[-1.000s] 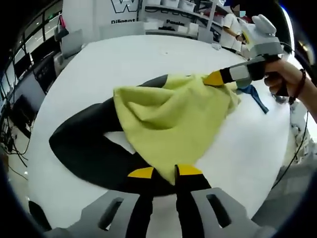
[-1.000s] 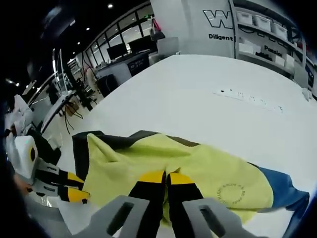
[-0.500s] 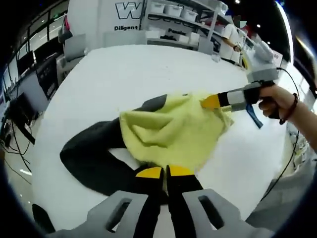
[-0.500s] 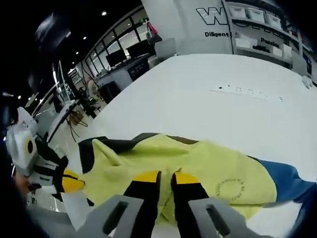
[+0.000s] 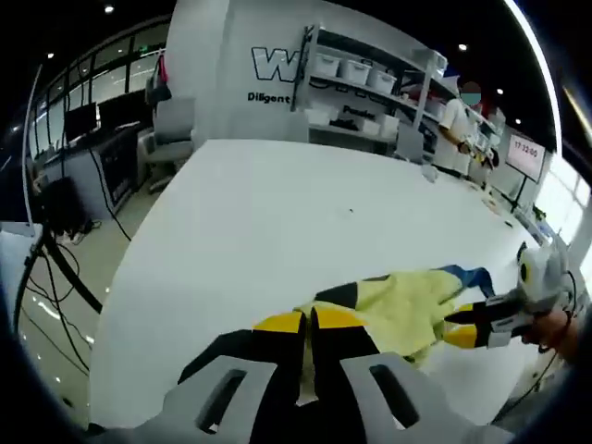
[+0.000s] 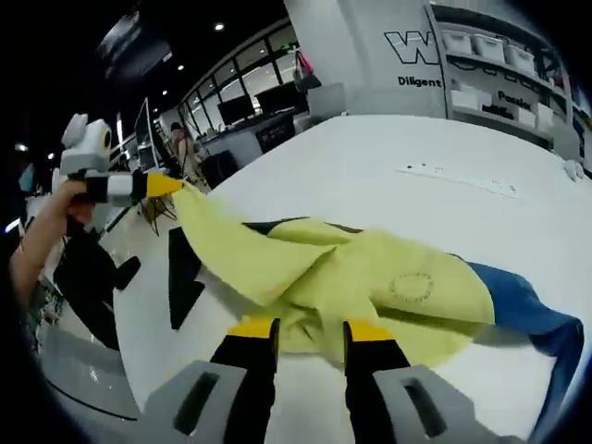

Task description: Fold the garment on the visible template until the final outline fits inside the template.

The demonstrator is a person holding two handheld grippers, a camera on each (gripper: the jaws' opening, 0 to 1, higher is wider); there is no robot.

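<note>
The yellow garment (image 6: 370, 277) with a blue sleeve (image 6: 523, 310) lies partly bunched on the white table (image 6: 416, 194), over the dark template (image 6: 183, 268). My left gripper (image 6: 166, 185), held in a hand at the upper left, is shut on one corner of the garment and holds it raised above the table. Its own view shows the left gripper (image 5: 308, 321) with jaws together above the yellow garment (image 5: 407, 310). My right gripper (image 6: 311, 329) stands open at the garment's near edge. It also shows as the right gripper (image 5: 458, 326) beside the cloth's right end.
Shelves with white bins (image 5: 361, 74) stand behind the table (image 5: 277, 203). Desks with monitors (image 5: 83, 129) and floor cables (image 5: 55, 287) lie beyond the table's left edge. A person (image 6: 176, 139) stands far off among the desks.
My left gripper has lifted its corner of the garment high off the table. The right gripper's jaws have spread apart and let go of the cloth. Both cameras moved.
</note>
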